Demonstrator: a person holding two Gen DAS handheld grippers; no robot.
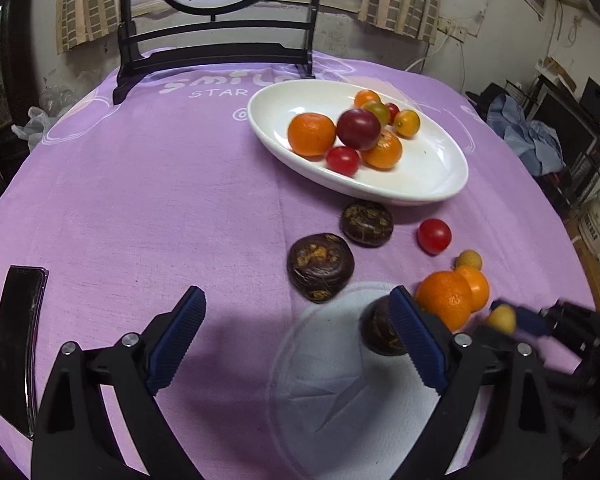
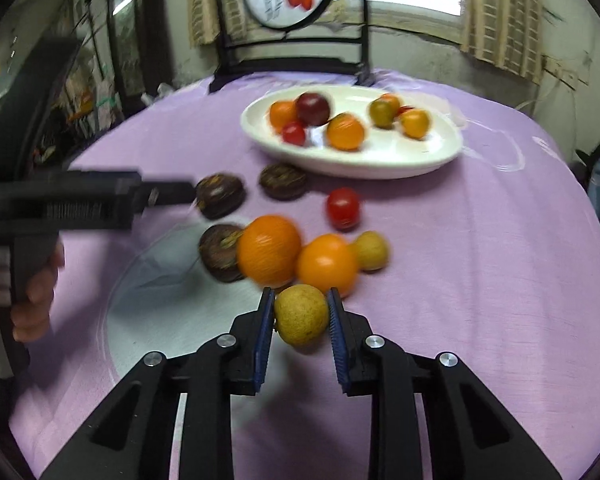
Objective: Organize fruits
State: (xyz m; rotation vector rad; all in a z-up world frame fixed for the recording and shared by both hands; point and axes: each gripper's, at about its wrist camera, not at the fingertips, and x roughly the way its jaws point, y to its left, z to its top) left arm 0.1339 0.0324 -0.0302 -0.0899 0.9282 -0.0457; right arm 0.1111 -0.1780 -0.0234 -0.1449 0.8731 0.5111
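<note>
A white oval dish (image 1: 440,176) (image 2: 440,156) holds several oranges and tomatoes. On the purple cloth lie three dark brown fruits (image 1: 320,266) (image 2: 220,195), a red tomato (image 1: 434,235) (image 2: 343,207), two oranges (image 1: 444,298) (image 2: 269,250) and a small yellow fruit (image 1: 469,260) (image 2: 371,250). My right gripper (image 2: 300,314) is shut on a yellow-green fruit (image 2: 301,314) (image 1: 501,318), held just above the cloth. My left gripper (image 1: 296,312) is open and empty, its right finger beside a dark fruit (image 1: 380,332).
A black phone (image 1: 18,344) lies at the left edge of the table. A dark wooden screen stand (image 1: 216,56) stands at the table's far side. A pale round print (image 1: 352,392) marks the cloth under the grippers. Clutter sits beyond the right edge.
</note>
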